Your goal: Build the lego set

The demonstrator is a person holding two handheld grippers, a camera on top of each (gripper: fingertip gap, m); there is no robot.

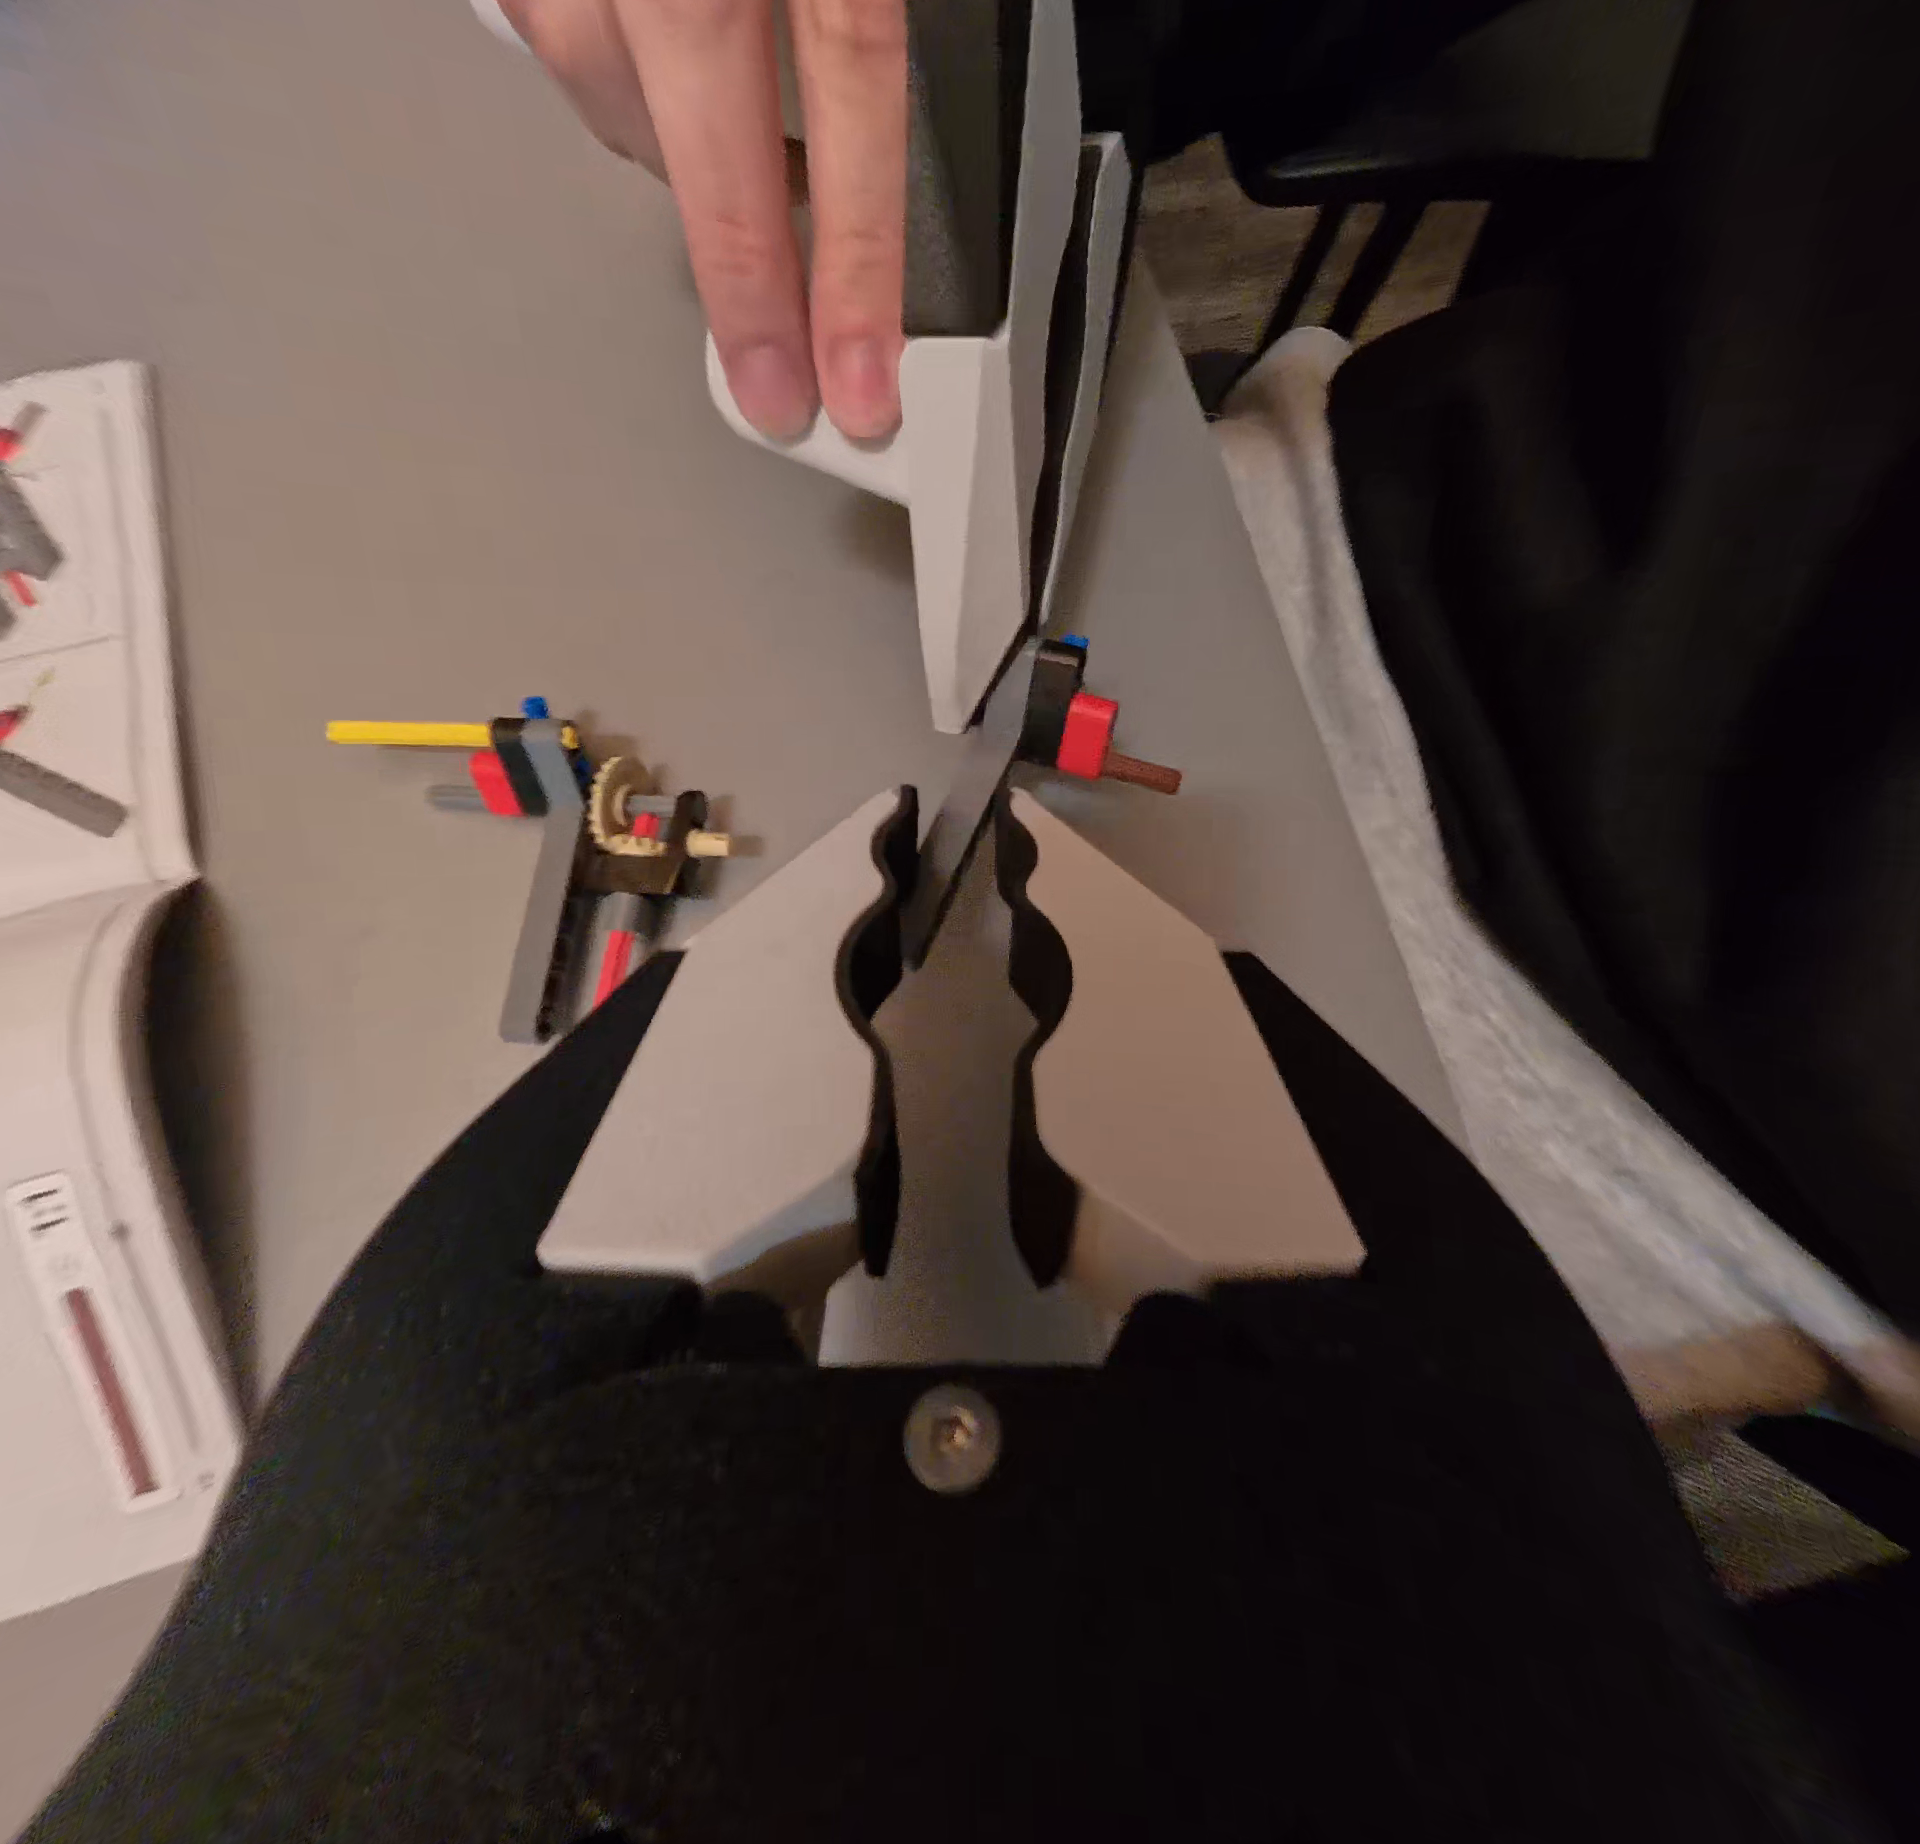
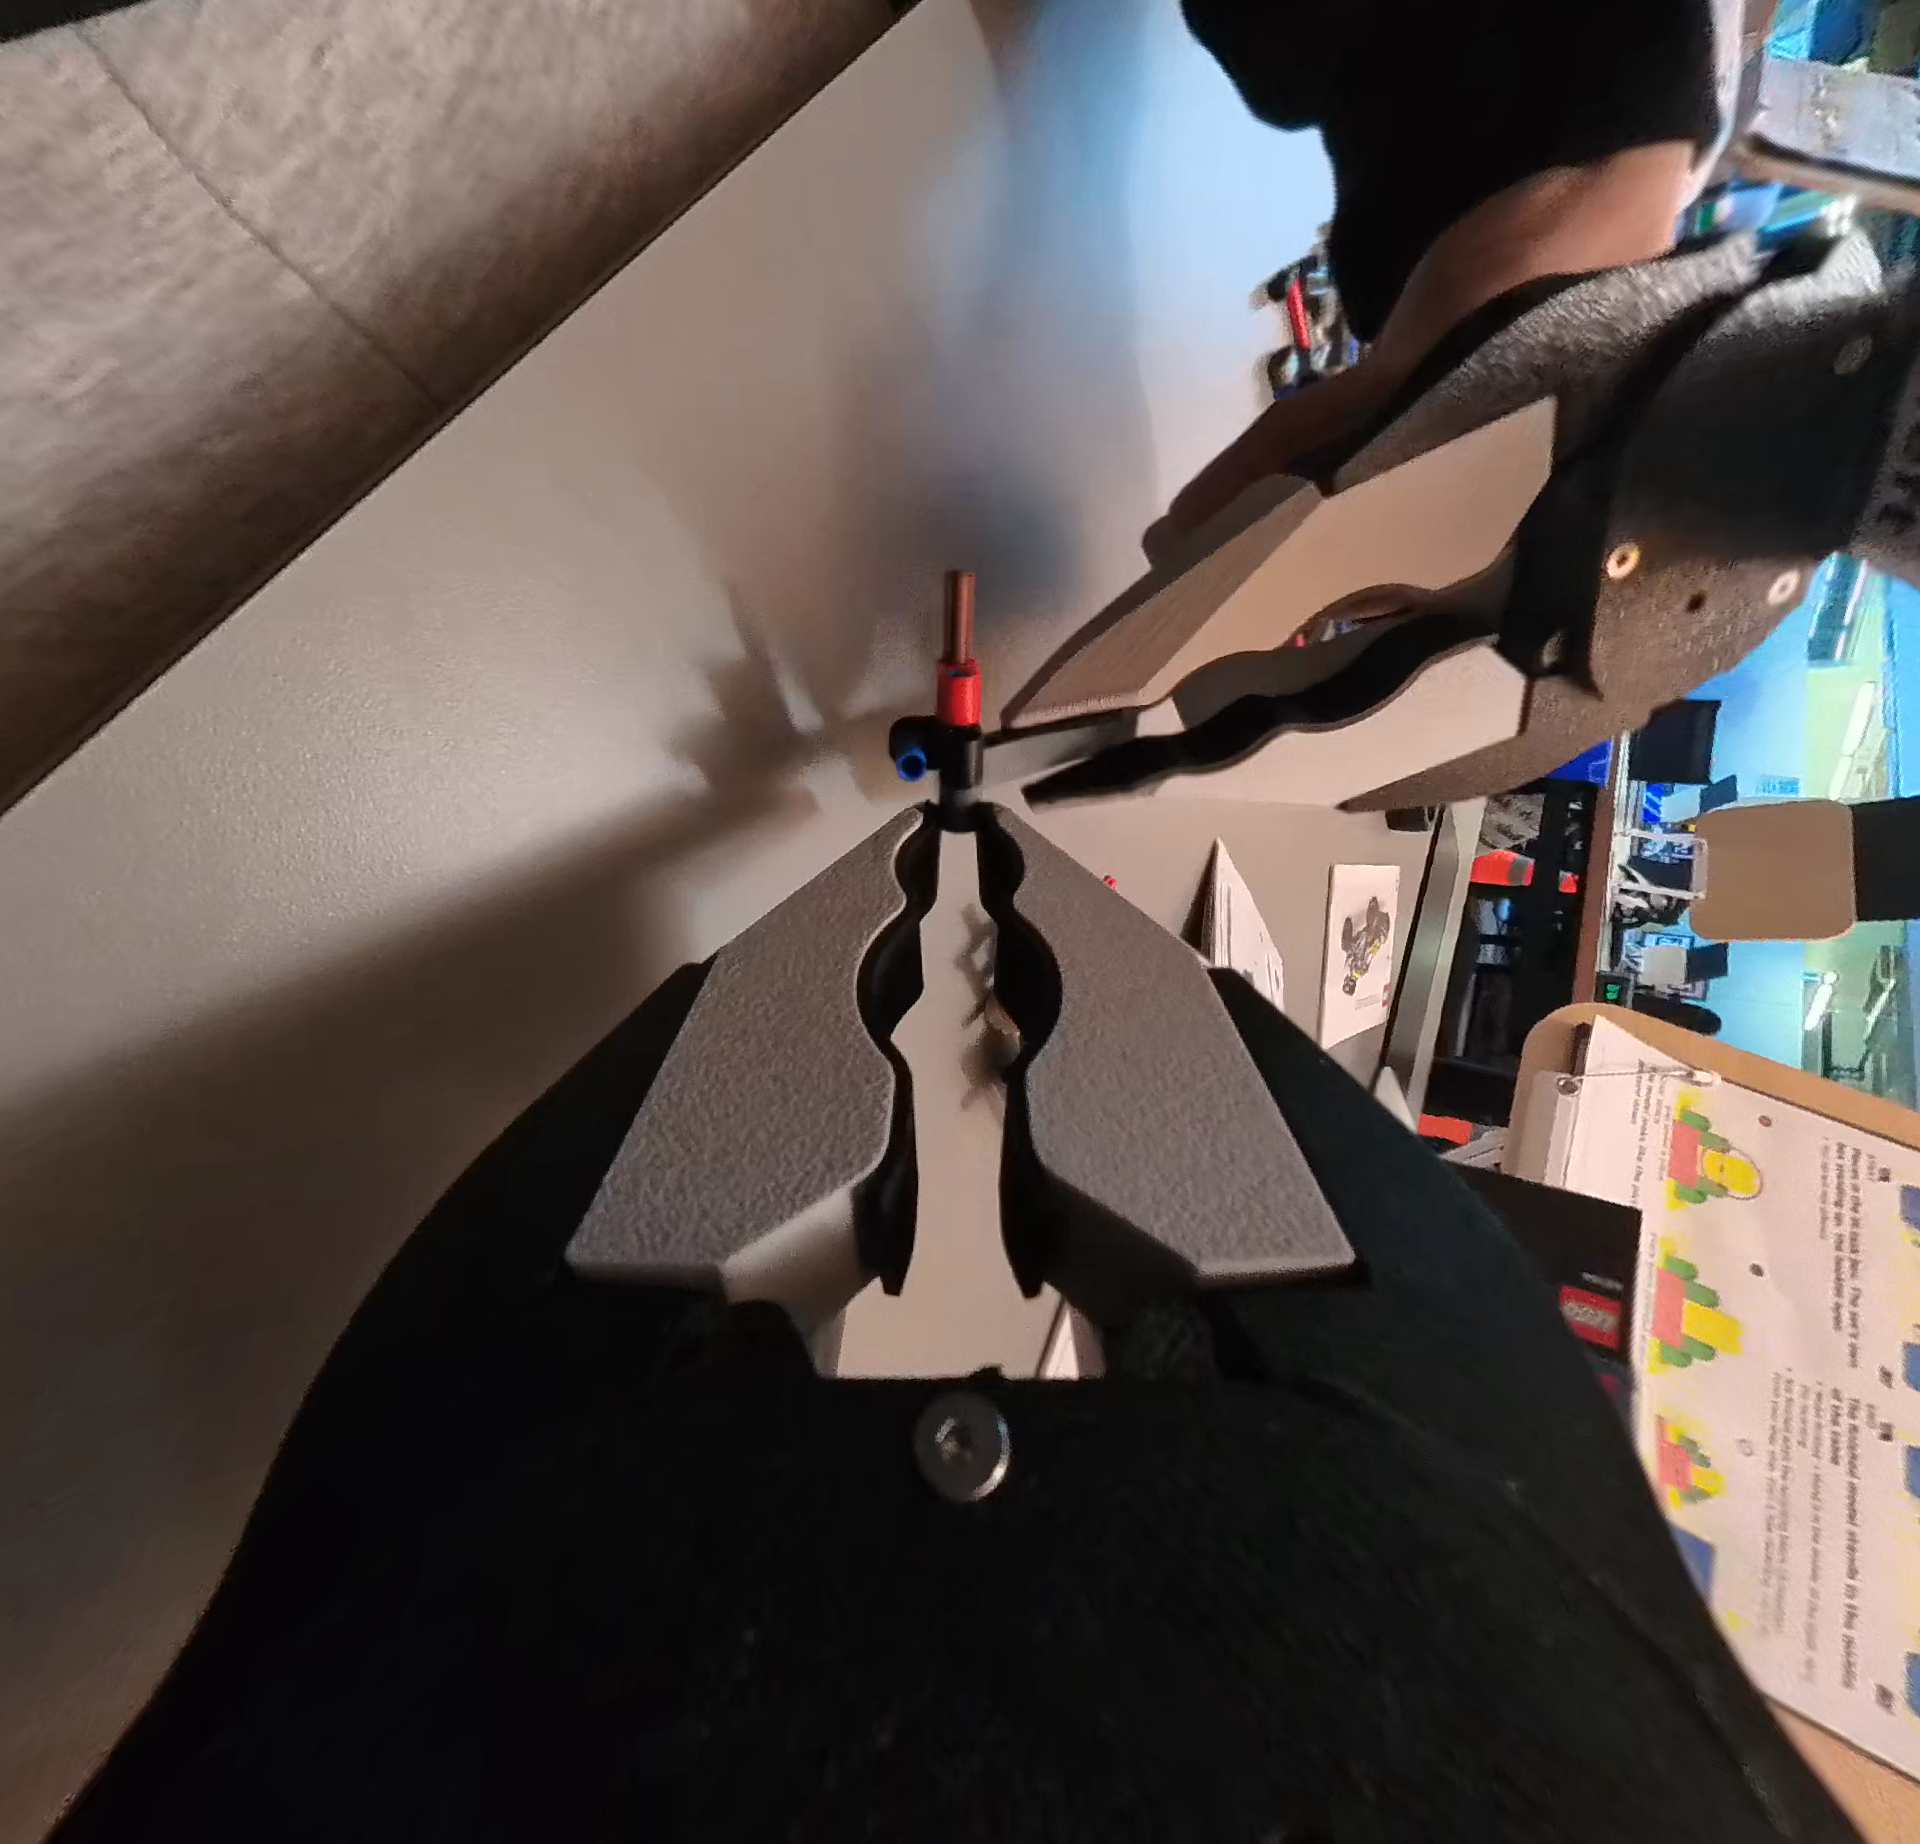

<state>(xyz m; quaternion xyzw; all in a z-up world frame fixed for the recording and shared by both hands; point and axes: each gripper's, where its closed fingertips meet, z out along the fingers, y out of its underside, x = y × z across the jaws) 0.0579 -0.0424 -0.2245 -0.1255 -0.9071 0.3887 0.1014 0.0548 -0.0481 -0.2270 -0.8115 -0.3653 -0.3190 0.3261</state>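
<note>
A small lego sub-assembly is held in the air above the grey table [image 1: 416,340]. It is a dark grey beam [image 1: 961,838] with a black connector [image 1: 1051,698], a red bush [image 1: 1086,740], a brown axle [image 1: 1143,771] and a blue pin [image 1: 1075,641]. My left gripper [image 1: 958,807] is shut on the beam's lower end. My right gripper [image 1: 987,698] comes in from above and is shut on the connector end. In the right wrist view the right gripper [image 2: 956,815] pinches the black connector [image 2: 961,755], and the left gripper [image 2: 1023,740] comes in from the right.
A larger lego assembly [image 1: 582,838] with a yellow axle and a tan gear lies on the table to the left. An open instruction booklet [image 1: 94,651] lies at the far left. A person's hand [image 1: 790,236] holds the right gripper. The table edge [image 1: 1299,651] runs close on the right.
</note>
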